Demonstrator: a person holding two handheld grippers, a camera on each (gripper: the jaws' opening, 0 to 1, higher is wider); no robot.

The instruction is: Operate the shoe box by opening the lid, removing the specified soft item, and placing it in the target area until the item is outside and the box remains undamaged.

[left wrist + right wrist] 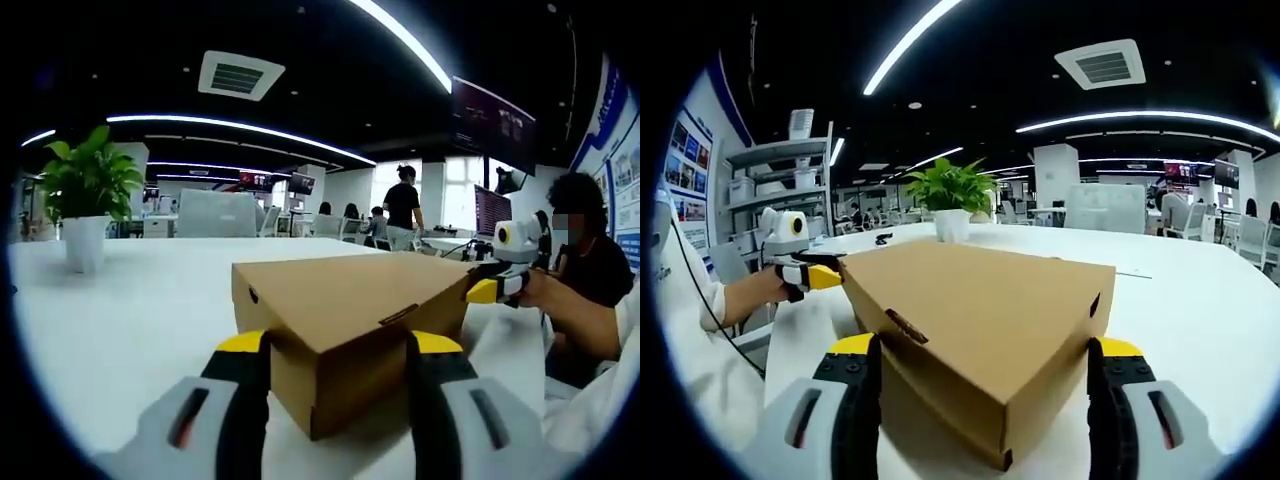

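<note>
Left gripper view has the shoe box (345, 305) sitting closed on the white table (130, 310), one corner poking in between my left gripper (340, 345) jaws, which are spread wide and holding nothing. My right gripper (980, 350) is just as open, straddling the opposite corner. So I'm at the lid-opening step, and next I need a gentle lift of the lid edge without crushing the cardboard.

Left gripper (340, 345): jaws spread wide, yellow-tipped, rising from the bottom of its own view.
Right gripper (980, 345): jaws spread wide likewise.
Hand (540, 290): grasps the right gripper's body.
</note>
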